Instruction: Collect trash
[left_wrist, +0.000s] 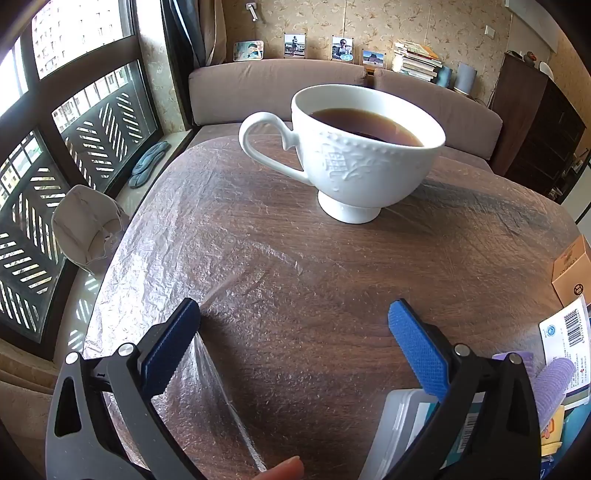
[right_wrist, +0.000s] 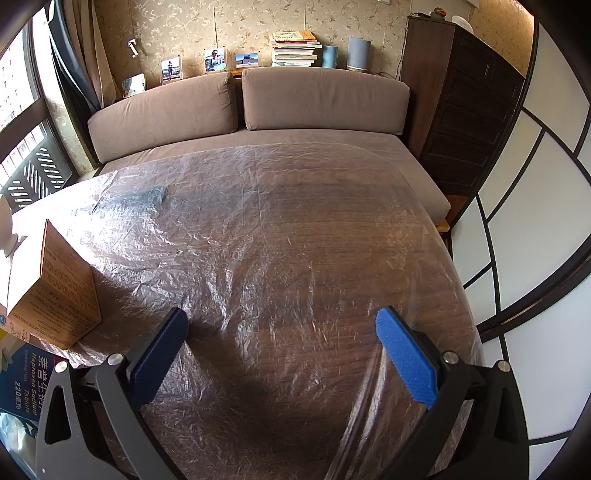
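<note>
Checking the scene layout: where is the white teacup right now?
In the left wrist view, the white teacup stands upright on the plastic-covered table, centre-right, before the sofa cushions.

- My left wrist cam sits right behind my left gripper (left_wrist: 293, 325), tilted down at the dark wooden table under crinkly clear plastic film (left_wrist: 295, 266), close up, facing the white embossed teacup of dark tea (left_wrist: 354, 155).
- My right wrist cam does the same behind my right gripper (right_wrist: 282, 332), looking over the table's right half.
- Both views share the table, the brown cardboard box (right_wrist: 55, 288) and the grey-brown sofa (right_wrist: 236, 110) behind.
</note>
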